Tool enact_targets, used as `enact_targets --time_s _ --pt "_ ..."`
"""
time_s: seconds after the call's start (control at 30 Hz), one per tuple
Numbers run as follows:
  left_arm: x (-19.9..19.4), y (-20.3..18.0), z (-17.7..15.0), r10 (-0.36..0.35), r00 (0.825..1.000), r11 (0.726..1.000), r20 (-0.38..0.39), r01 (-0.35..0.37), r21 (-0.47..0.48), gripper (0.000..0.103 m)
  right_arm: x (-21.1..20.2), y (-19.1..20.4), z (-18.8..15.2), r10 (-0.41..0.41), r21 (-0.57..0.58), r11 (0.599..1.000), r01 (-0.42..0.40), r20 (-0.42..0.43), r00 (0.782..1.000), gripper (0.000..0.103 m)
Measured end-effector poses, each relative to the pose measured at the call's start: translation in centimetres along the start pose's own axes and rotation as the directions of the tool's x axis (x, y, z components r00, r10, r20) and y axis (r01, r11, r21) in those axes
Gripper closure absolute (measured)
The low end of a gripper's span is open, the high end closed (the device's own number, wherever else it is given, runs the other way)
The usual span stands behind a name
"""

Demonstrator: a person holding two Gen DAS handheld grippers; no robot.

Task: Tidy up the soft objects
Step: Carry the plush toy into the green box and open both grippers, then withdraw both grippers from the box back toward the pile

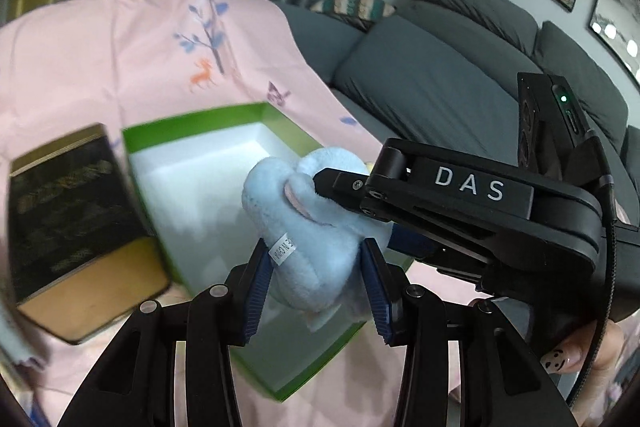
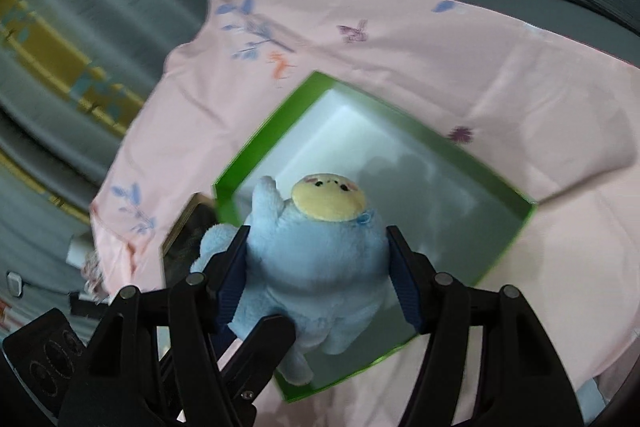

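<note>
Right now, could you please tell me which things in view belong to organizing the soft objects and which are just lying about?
Part of the job:
- light blue plush toy with a yellow face, held by both the left gripper and right gripper
- open green cardboard box with white inside

Just lying about:
- black and gold tin
- pink printed cloth
- grey sofa

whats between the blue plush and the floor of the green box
Nothing. The blue plush, clamped by both tools, hangs above the green box; the right wrist view shows only bare white box floor with the toy's shadow beneath it.
</note>
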State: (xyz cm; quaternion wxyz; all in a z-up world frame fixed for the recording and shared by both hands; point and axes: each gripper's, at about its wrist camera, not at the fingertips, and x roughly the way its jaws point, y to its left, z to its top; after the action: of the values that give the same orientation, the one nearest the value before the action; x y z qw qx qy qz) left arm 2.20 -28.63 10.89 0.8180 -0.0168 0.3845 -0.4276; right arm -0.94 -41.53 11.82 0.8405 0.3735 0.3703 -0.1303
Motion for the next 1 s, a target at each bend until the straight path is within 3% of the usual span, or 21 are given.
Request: enact_targets --time_s 0.13,0.33,0.4,0.47,0.6,0.83,1.0 --pt "1.2 -0.5 -0.1 0.01 1.0 1.0 -0.02 -0.01 0.007 0.058 0.6 -1.4 0.3 -0.062 0.021 0.998 0.062 -0.003 0.998 0.037" --pt "0.3 -0.2 0.0 0.041 0.999 0.999 0.009 -0.041 0.018 0.058 0.3 -1.9 0.3 -0.138 0.018 0.99 0.137 0.021 0.99 0.035" --pt "-0.6 -0.1 -0.2 0.051 0.998 0.999 0.022 -0.051 0.019 0.052 -0.3 -1.8 0.4 -0.122 0.015 0.992 0.122 0.039 0.992 0.031" --pt "-1.7 0.1 -0.4 0.063 0.997 0.998 0.034 -0.064 0.024 0.033 -0.9 -1.3 0.3 -0.105 -0.002 0.994 0.106 0.06 0.993 0.019" --pt "-4.8 0.7 -1.1 0.11 0.991 0.994 0.083 -0.111 0.012 0.025 -2.0 0.7 -0.3 -0.101 -0.069 0.992 0.108 0.101 0.99 0.013" --pt "-11.6 3.6 -2.7 0.264 0.95 0.964 0.165 -0.257 -0.061 0.015 -2.9 5.8 -2.5 -0.024 -0.236 0.97 0.051 0.119 0.993 0.005" --pt "-15.3 6.8 -4.4 0.376 0.914 0.921 0.153 -0.351 -0.167 0.015 -2.7 9.3 -4.7 -0.007 -0.363 0.93 0.052 0.123 0.992 0.003"
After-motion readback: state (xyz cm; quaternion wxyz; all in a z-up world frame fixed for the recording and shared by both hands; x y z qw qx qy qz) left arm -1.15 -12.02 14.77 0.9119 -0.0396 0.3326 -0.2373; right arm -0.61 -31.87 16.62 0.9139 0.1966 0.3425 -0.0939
